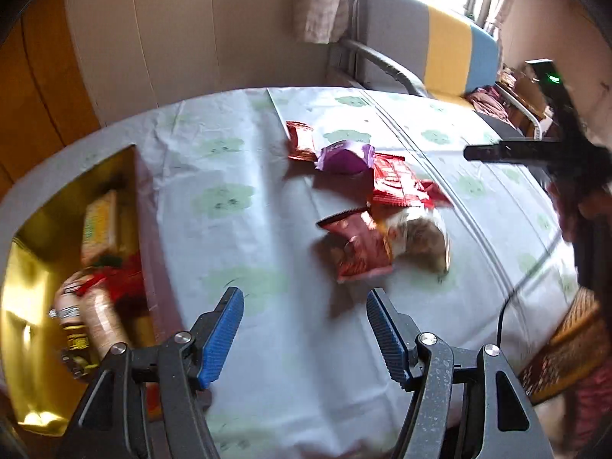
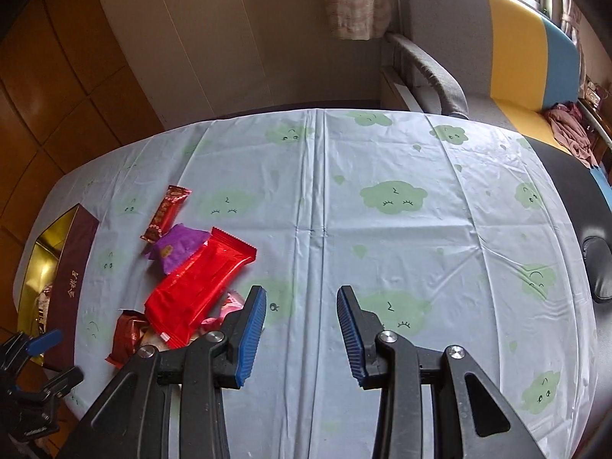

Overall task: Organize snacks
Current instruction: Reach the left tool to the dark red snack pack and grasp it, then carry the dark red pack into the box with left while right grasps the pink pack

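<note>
Loose snacks lie on a cloud-print tablecloth (image 1: pixel 237 160): a dark red packet (image 1: pixel 357 246), a clear-wrapped snack (image 1: pixel 420 237), a red packet (image 1: pixel 397 185), a purple packet (image 1: pixel 346 157) and a thin red bar (image 1: pixel 300 141). A gold-lined box (image 1: pixel 26 287) at left holds several snacks. My left gripper (image 1: pixel 304 300) is open and empty, just short of the dark red packet. My right gripper (image 2: pixel 302 298) is open and empty over bare cloth, right of the big red packet (image 2: pixel 199 283), the purple packet (image 2: pixel 176 246) and the thin bar (image 2: pixel 164 212).
The box (image 2: pixel 70 279) shows in the right wrist view with a maroon side. My left gripper also shows there (image 2: pixel 34 363) at the lower left. A striped armchair (image 2: pixel 508 46) stands behind the table. A black office chair (image 2: pixel 589 206) is at right. Wooden cabinets line the left wall.
</note>
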`<state>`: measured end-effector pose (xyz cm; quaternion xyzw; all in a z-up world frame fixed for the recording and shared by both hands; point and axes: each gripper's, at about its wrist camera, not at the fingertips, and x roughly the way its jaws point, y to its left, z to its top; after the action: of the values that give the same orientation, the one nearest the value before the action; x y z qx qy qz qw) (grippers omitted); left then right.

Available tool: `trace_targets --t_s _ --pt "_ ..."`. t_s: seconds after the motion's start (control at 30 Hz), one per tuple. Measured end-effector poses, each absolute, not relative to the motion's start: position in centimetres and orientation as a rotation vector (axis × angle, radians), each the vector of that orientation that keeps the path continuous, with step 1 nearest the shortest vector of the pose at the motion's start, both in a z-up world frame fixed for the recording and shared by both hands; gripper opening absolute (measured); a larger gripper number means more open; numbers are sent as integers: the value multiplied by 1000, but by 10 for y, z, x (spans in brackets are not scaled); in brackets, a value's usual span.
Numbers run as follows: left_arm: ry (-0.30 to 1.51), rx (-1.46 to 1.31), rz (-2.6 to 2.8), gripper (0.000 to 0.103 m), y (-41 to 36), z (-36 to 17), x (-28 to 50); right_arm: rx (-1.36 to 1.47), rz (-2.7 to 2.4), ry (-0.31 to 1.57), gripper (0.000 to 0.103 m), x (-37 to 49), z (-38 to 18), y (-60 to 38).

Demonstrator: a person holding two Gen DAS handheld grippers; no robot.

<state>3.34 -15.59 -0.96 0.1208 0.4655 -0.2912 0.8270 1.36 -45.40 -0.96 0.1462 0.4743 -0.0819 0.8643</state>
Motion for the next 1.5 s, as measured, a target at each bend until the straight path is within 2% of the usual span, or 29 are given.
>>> trace_targets --t_s 0.47,0.5,0.53,0.57,0.77,0.93,1.23,1.5 --pt "1081 199 -572 67 -226 -47 75 270 -127 982 39 14 -4 -441" --pt "1080 200 -569 65 -227 -49 78 262 -126 979 39 14 -3 -440" --pt "1103 190 -574 48 -226 -54 81 254 -125 978 39 14 -3 -439" --pt "1121 186 -573 41 -222 -57 84 254 -124 978 39 14 -3 -439" --pt "1089 185 -596 40 -201 -57 63 305 -117 1022 39 16 -13 -446" --pt "1029 246 -608 40 -188 -63 33 502 -34 1088 39 20 -35 -453" --pt "1009 219 -619 40 -180 -67 29 737 11 1131 39 32 -67 -457" --pt "1009 196 -616 40 -181 -67 28 761 -2 1131 40 42 -75 -460"
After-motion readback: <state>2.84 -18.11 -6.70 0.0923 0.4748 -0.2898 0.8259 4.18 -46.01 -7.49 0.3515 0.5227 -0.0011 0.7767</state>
